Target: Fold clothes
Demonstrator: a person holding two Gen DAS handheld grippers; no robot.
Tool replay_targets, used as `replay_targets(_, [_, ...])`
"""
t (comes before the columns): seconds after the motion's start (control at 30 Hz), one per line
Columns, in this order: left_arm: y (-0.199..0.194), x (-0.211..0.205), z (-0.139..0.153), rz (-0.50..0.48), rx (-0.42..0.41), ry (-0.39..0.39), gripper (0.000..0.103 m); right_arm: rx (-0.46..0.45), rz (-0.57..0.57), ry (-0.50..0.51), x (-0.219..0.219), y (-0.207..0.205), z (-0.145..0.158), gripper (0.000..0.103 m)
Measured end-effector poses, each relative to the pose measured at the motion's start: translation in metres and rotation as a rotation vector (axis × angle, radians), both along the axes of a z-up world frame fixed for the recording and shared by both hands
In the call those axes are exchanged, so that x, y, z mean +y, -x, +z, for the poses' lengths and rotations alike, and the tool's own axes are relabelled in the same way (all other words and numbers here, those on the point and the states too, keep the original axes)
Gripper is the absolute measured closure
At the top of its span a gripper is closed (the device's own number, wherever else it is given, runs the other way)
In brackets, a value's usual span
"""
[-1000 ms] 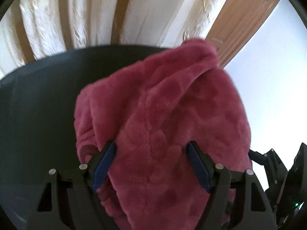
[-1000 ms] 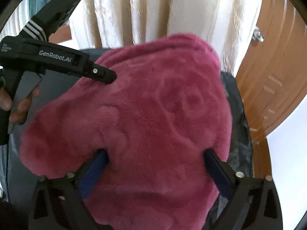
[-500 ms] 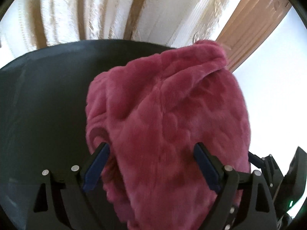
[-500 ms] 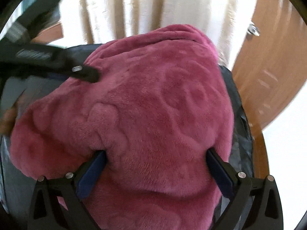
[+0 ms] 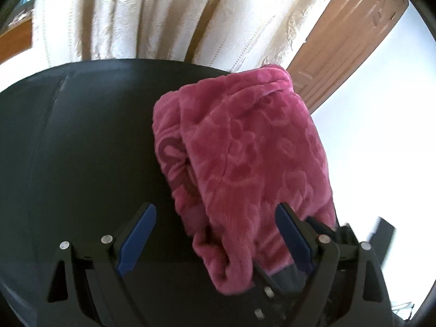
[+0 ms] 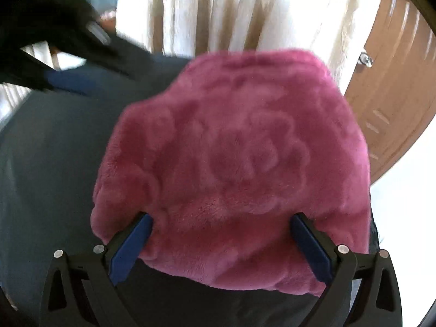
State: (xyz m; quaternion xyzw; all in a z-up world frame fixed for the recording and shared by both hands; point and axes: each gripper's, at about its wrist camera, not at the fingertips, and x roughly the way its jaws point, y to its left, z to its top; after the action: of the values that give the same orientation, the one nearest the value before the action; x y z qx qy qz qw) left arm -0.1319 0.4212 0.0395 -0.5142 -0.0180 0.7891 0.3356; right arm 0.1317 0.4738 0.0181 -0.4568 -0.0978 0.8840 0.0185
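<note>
A: What is shown from the left wrist?
B: A folded pink fleece garment (image 5: 242, 169) is seen lying on a dark table (image 5: 81, 150), toward its right side. The left gripper (image 5: 215, 218) is held with jaws spread wide, having just been opening; the garment's near corner lies between them, beside the right pad, but is not pinched. A cream curtain (image 5: 163, 13) and a wooden door (image 5: 346, 35) are seen behind.

A: And from the right wrist?
B: The same garment (image 6: 234, 163) is seen as a bundle. The right gripper (image 6: 222, 227) is held wide, its blue pads set against the bundle's near edge on both sides; whether the bundle is squeezed cannot be told. The left gripper (image 6: 68, 81) is blurred at upper left.
</note>
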Motion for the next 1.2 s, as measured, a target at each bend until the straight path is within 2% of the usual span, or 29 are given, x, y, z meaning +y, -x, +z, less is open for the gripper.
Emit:
replay_targets(0.2, [-0.021,-0.005,0.008,0.0,0.115,0.19,0.011,-0.023,-0.084,0.045,0.0,-0.011,0.006,0.0])
replay_targets(0.47, [-0.046,-0.015,0.032,0.056,0.134,0.093,0.01,-0.056,-0.124,0.126,0.009,-0.05,0.03,0.0])
replay_targets(0.53, [-0.053,-0.014,0.038,0.065,0.141,0.08,0.005,-0.072,-0.135,0.16,0.016,-0.06,0.034,0.0])
replay_targets(0.63, [-0.064,-0.004,0.046,0.091,0.156,0.066,0.004,-0.084,-0.152,0.22,0.033,-0.069,0.038,0.0])
replay_targets(0.7, [-0.072,0.005,0.051,0.108,0.166,0.072,0.003,-0.081,-0.15,0.254,0.047,-0.076,0.041,0.0])
replay_targets(0.87, [-0.095,0.043,0.063,0.156,0.204,0.107,0.003,-0.082,-0.127,0.265,0.082,-0.082,0.053,0.0])
replay_targets(1.03, [-0.113,0.073,0.067,0.219,0.214,0.169,0.001,-0.091,-0.112,0.295,0.116,-0.084,0.048,0.0])
replay_targets(1.2, [-0.127,0.089,0.065,0.24,0.188,0.157,0.001,-0.095,-0.076,0.306,0.142,-0.095,0.05,0.0])
